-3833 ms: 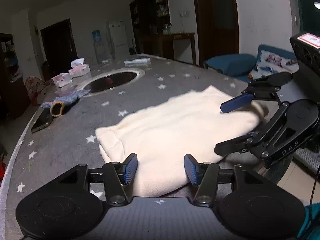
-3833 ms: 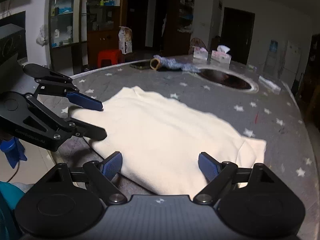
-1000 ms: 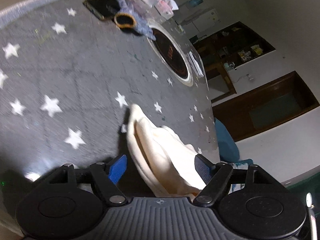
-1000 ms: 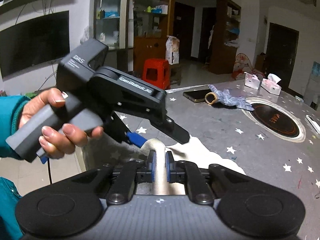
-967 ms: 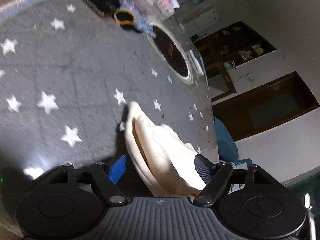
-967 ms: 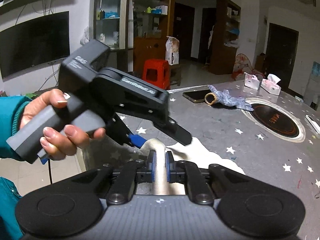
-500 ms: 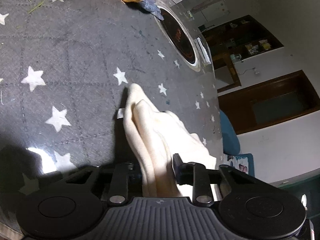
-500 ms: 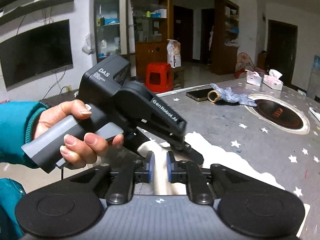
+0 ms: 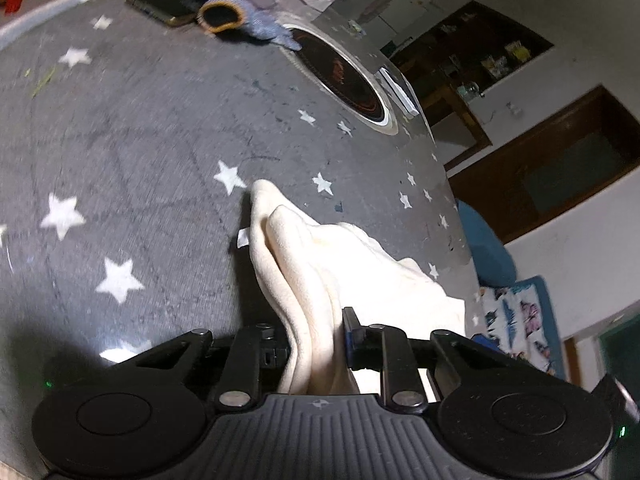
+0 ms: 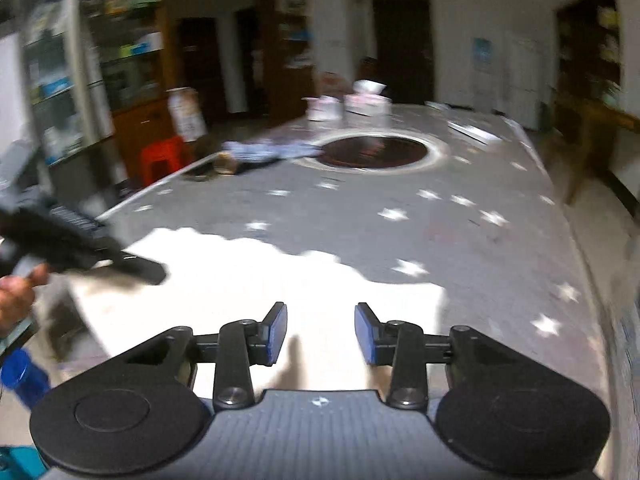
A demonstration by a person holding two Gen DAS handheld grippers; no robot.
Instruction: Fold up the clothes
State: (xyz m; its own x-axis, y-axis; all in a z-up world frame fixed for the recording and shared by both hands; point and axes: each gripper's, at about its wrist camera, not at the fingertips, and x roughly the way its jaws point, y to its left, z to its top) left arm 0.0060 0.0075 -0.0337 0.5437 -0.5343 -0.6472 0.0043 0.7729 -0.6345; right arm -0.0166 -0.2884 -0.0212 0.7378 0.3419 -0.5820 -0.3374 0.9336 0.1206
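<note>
A cream garment (image 9: 320, 256) lies on the grey star-patterned table (image 9: 120, 140). In the left wrist view its near edge is bunched into thick folds that run up between the fingers of my left gripper (image 9: 316, 340), which is shut on it. In the right wrist view the garment (image 10: 256, 276) lies spread and bright on the table. My right gripper (image 10: 321, 330) is open and empty just above the garment's near part. The left gripper (image 10: 84, 248) shows at the left of that view, held in a hand.
A round dark hotplate (image 9: 340, 76) is set in the table's middle. A phone (image 9: 168, 2), a blue-grey glove (image 9: 244, 24) and tissue packs (image 10: 348, 106) lie at the far side. The table edge (image 10: 588, 280) curves at the right. A red stool (image 10: 164, 158) stands beyond.
My right gripper has let go of the garment and opened, and its view has swung over the table. My left gripper stays shut on the bunched edge.
</note>
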